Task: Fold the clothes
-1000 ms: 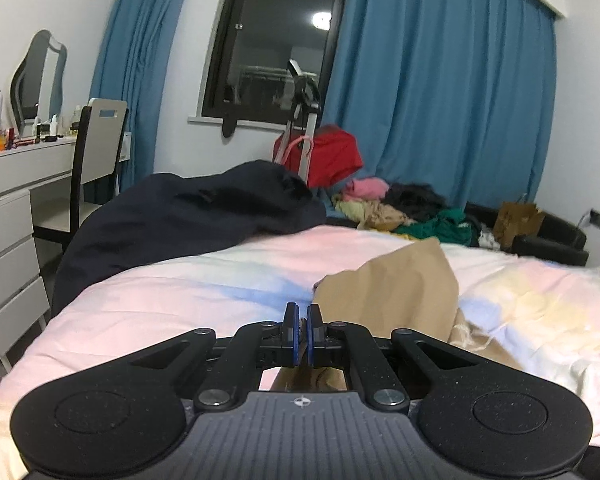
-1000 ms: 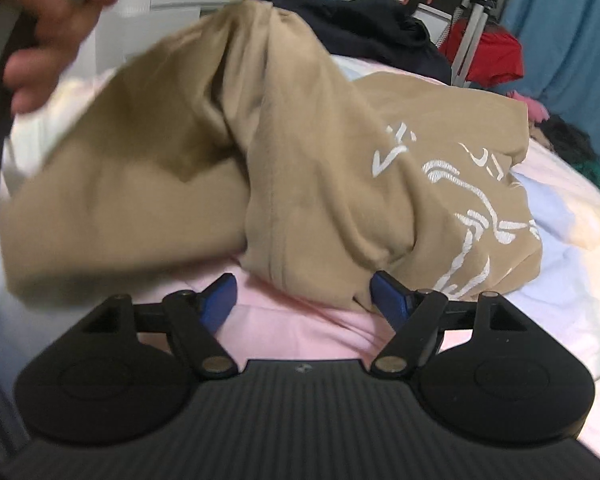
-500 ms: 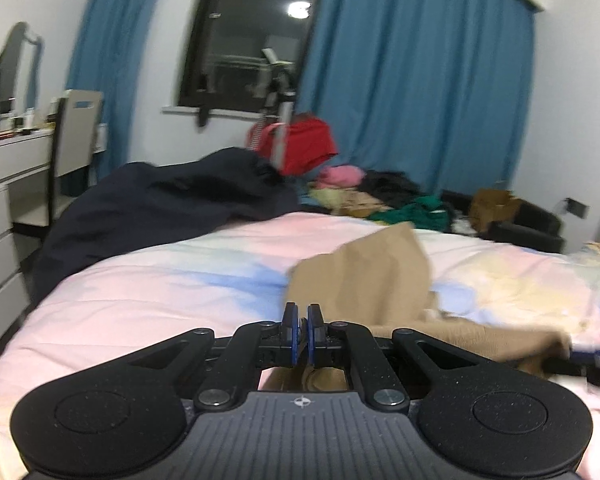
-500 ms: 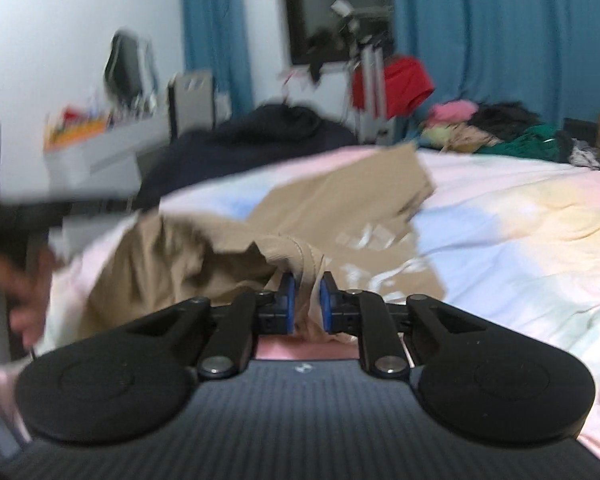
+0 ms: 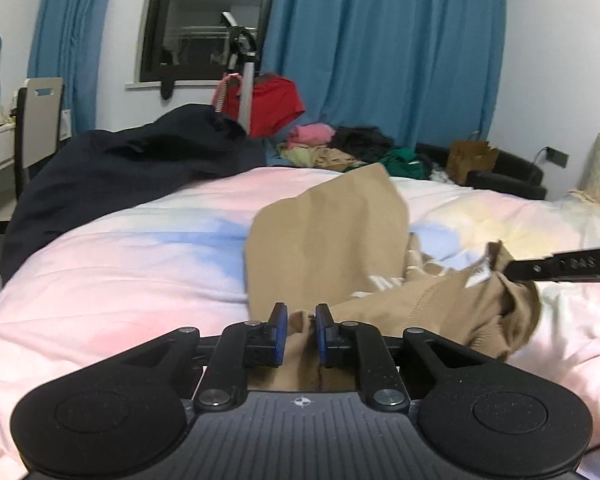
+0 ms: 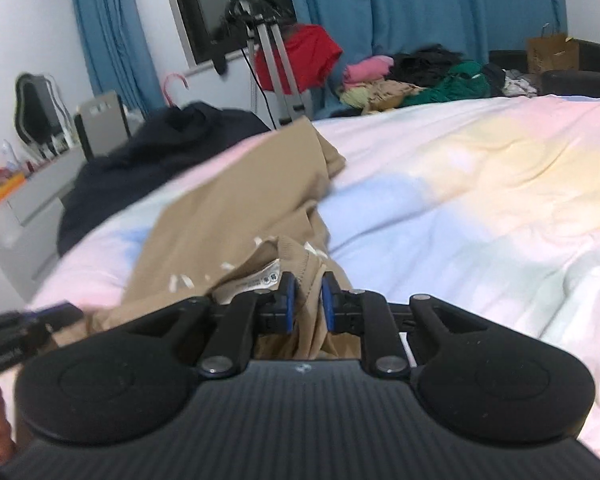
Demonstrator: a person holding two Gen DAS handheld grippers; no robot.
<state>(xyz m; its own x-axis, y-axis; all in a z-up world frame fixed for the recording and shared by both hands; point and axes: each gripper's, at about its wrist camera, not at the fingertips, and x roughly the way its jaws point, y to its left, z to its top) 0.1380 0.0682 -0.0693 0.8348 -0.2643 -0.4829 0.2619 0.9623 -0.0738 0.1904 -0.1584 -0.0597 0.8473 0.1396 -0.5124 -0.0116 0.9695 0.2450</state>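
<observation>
While both jaws part a little, tan cloth bunches between each pair. The left gripper [image 5: 299, 330] has a fold of the tan t-shirt [image 5: 324, 236] between its blue pads, which stand slightly apart; whether they press on the cloth I cannot tell. The right gripper [image 6: 307, 306] has the collar hem between its pads, cloth filling the gap, with the white neck label [image 6: 260, 280] just left of its jaws. In the left wrist view the right gripper [image 5: 564, 266] reaches in from the right edge, its tip buried in the shirt's bunched collar.

The shirt lies on the bed [image 5: 120, 264], spread ahead of both jaws on a pastel quilt, its far end raised in a peak. White print [image 6: 180, 282] on it is mostly hidden in folds and unreadable.

Far beyond the jaws, a brown paper bag [image 5: 472, 156] stands open-topped; its contents do not show. A heap of clothes [image 5: 340, 146], pink, black, green, lies beside it. A dark navy garment [image 5: 132, 164] covers the bed's far left corner. A red garment [image 5: 276, 106] hangs on a stand, partly hidden. The left gripper's body [image 6: 16, 336] and a hand are cut off at the right wrist view's left edge, blurred.
</observation>
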